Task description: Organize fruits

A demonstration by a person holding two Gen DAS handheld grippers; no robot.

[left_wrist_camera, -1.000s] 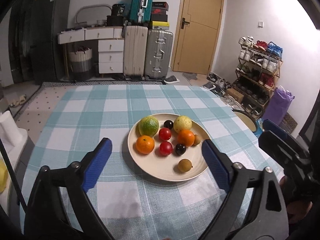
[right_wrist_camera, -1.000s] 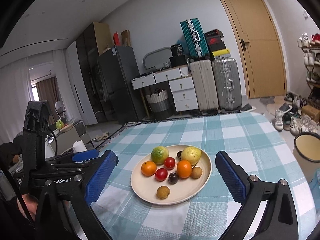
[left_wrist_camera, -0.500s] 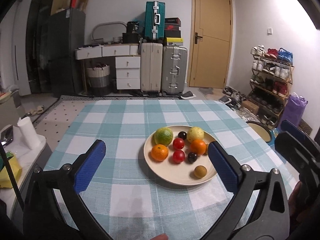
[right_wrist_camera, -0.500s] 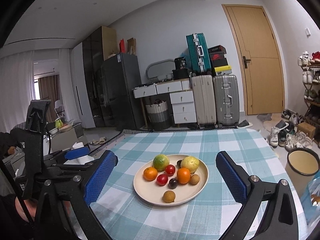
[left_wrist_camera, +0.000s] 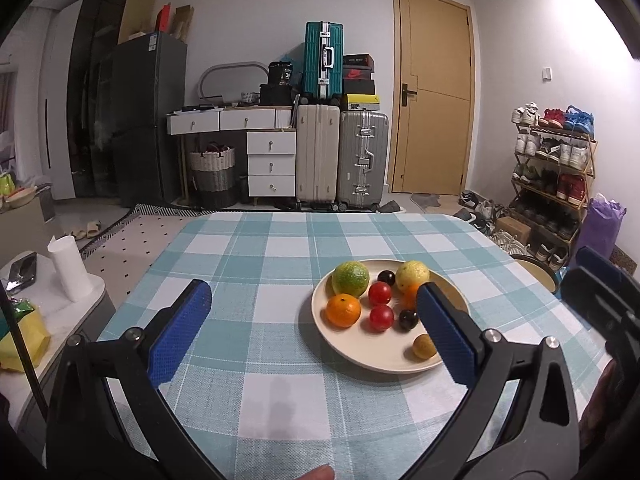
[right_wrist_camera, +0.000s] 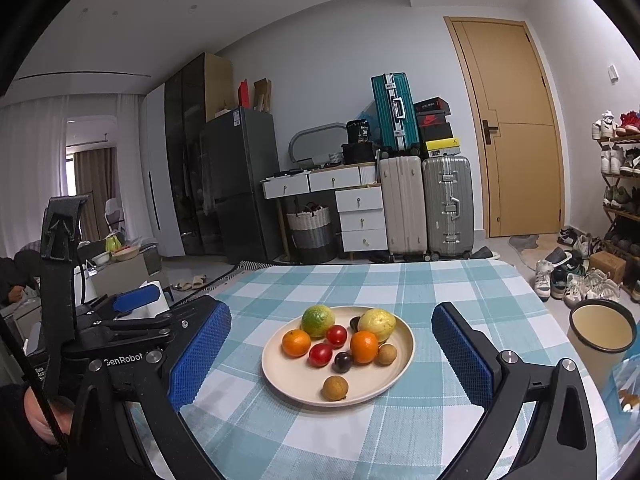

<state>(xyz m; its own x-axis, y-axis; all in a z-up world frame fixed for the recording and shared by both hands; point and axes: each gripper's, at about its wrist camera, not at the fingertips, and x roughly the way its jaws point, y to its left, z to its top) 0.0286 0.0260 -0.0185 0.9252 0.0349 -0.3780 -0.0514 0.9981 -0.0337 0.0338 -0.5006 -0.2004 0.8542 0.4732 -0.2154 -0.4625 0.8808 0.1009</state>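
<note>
Both grippers, left gripper (left_wrist_camera: 310, 312) and right gripper (right_wrist_camera: 330, 338), hover with jaws released before the round cream plate (right_wrist_camera: 296, 380) of fruit on the checked bench (left_wrist_camera: 256, 264).

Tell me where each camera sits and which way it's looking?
Left wrist: on the left tongs, looking forward over the checked table at the fruit plate; its own blue pads and a fingertip show.
Right wrist: on the right tongs, looking at the plate head-on; its pads, the left tongs and a hand show.
Both share the plate, suitcases and door.
</note>
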